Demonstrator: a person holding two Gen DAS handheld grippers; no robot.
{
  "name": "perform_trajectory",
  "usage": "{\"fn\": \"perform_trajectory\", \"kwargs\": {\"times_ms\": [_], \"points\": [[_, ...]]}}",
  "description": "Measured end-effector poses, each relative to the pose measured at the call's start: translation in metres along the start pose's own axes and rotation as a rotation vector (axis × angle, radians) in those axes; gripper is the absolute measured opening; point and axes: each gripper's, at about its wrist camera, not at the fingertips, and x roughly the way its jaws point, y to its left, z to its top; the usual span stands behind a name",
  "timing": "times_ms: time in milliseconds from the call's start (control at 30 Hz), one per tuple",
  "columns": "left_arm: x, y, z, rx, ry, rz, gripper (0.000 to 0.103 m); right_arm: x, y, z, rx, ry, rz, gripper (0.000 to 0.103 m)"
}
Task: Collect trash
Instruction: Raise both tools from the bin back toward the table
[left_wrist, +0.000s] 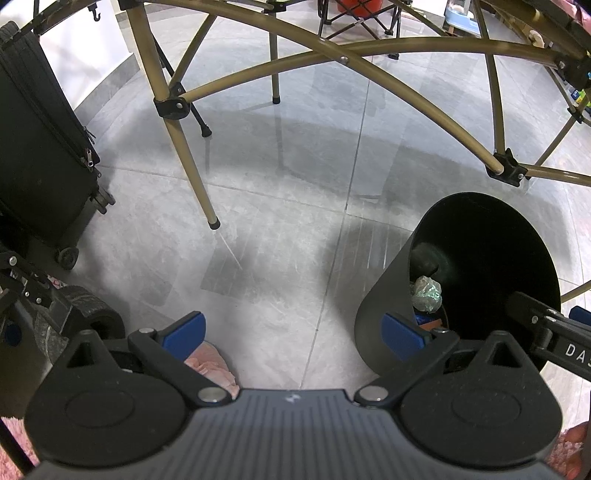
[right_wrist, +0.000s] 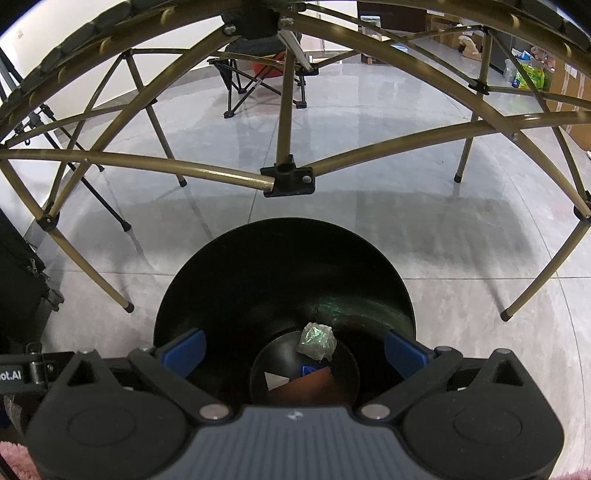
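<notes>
A black round bin (right_wrist: 280, 258) stands on the grey tiled floor, directly below my right gripper (right_wrist: 294, 350). That gripper hangs over the bin's mouth, open wide, with nothing between its blue pads. Inside the bin lie a crumpled greenish-white wrapper (right_wrist: 317, 340), a brown card piece (right_wrist: 314, 384) and a small blue scrap. In the left wrist view the same bin (left_wrist: 384, 302) sits at the right with the wrapper (left_wrist: 426, 293) visible inside. My left gripper (left_wrist: 293, 334) is open above bare floor, left of the bin, empty.
A folding table's gold metal legs (left_wrist: 184, 147) and cross braces (right_wrist: 214, 170) span the floor ahead. A black wheeled suitcase (left_wrist: 40, 158) stands at the left. Pink fluffy fabric (left_wrist: 210, 363) shows under the left gripper. A folding chair (right_wrist: 255, 74) and boxes sit far back.
</notes>
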Motion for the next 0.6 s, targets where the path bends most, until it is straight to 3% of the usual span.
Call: {"fn": "perform_trajectory", "kwargs": {"times_ms": [367,600], "points": [[-0.015,0.002,0.001,0.01,-0.082,0.019,0.103,-0.016,0.0,0.001,-0.019,-0.069,0.008,0.103],[-0.045,0.001,0.006,0.011,-0.2,0.001,0.103,-0.044,0.001,0.007,-0.04,-0.179,0.024,0.103]]}}
